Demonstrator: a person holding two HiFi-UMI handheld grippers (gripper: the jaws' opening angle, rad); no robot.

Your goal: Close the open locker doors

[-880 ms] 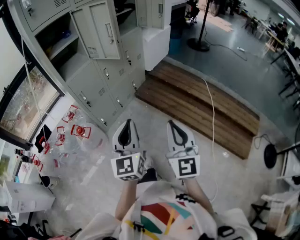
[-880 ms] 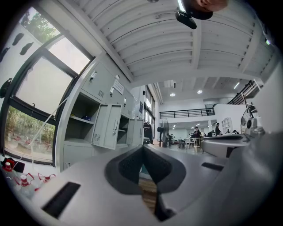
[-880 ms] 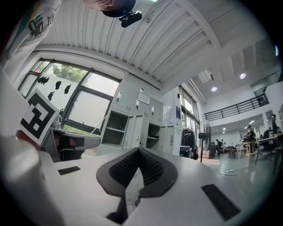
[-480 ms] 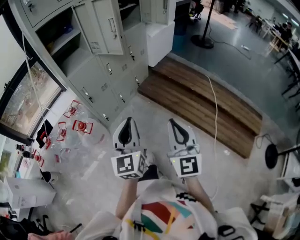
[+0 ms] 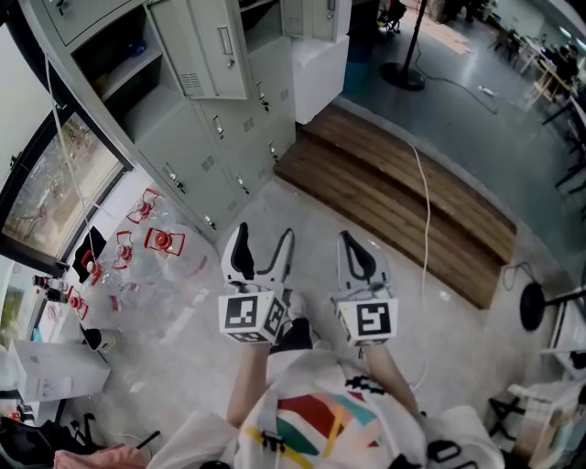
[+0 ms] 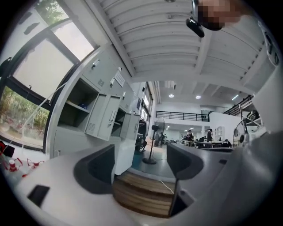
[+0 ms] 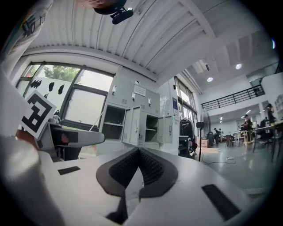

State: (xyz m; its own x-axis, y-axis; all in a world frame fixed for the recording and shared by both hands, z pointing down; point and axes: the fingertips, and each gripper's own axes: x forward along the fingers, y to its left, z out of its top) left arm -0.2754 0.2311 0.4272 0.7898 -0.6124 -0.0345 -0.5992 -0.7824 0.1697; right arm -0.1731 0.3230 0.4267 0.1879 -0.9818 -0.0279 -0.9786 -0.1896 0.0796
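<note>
Head view: the grey locker bank (image 5: 197, 151) stands ahead and to the left of both grippers, well apart from them. One pale door (image 5: 212, 48) hangs swung out, with a small handle and vent slits near its lower edge. The compartment (image 5: 108, 66) left of that door gapes dark, with a shelf inside. A second door (image 5: 316, 16) stands ajar further along the row. The lower doors are flush.

The left gripper (image 5: 264, 245) is released, its jaws spread wide with nothing between them; its own view looks past them at the swung-out door (image 6: 107, 120). The right gripper (image 5: 355, 258) is clenched on nothing, its ribbed pads meeting.

Bare pale floor (image 5: 275, 206) runs from the grippers to the locker base. Ahead of the right gripper lies the edge of a wooden platform (image 5: 394, 197), crossed by a white cable (image 5: 423, 215). Left of the left gripper, clear plastic litter with red labels (image 5: 156, 245) crowds the floor below a window (image 5: 50, 197).
</note>
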